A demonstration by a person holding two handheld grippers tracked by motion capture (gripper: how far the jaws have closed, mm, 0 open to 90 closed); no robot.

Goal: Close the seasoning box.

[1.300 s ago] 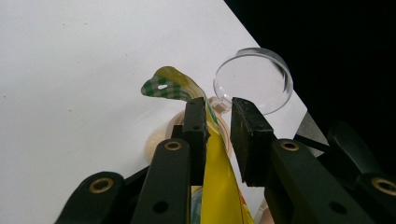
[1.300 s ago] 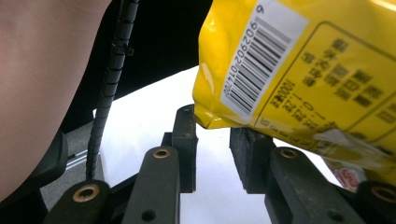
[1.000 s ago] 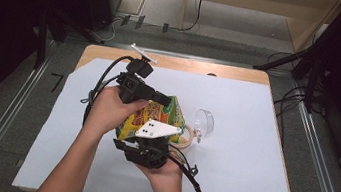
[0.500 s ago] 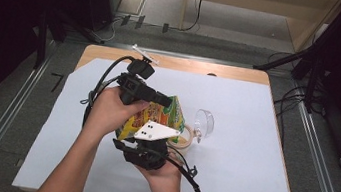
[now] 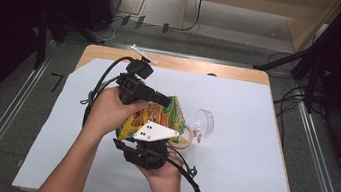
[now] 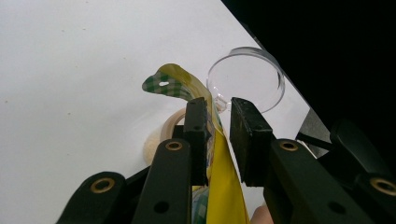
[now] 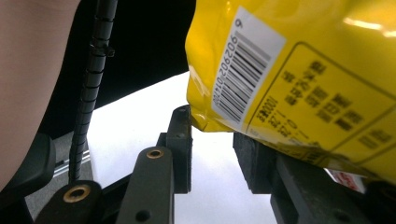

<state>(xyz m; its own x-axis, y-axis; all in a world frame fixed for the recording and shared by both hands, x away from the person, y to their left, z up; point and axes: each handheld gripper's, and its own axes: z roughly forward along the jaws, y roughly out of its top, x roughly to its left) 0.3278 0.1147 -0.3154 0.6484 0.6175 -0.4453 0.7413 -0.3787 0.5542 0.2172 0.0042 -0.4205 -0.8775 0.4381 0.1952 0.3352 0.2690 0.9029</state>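
Observation:
A yellow snack bag (image 5: 165, 111) with a green checked top hangs tilted over a small jar (image 5: 186, 137) whose clear lid (image 5: 204, 123) stands open. My left gripper (image 5: 163, 99) is shut on the bag's upper edge. In the left gripper view that edge (image 6: 215, 140) runs between the pads, with the jar's tan rim (image 6: 169, 127) and the lid (image 6: 247, 77) beyond. My right gripper (image 5: 145, 142) comes from below, under its pale three-cornered plate, and is shut on the bag's bottom corner. The right gripper view shows that barcode-printed corner (image 7: 219, 122) wedged between the jaws.
A white sheet (image 5: 251, 153) covers the wooden table (image 5: 188, 66). A small white stick-like object (image 5: 143, 53) lies at the far edge. Black cables trail from both grippers. Dark stands and floor rails flank the table.

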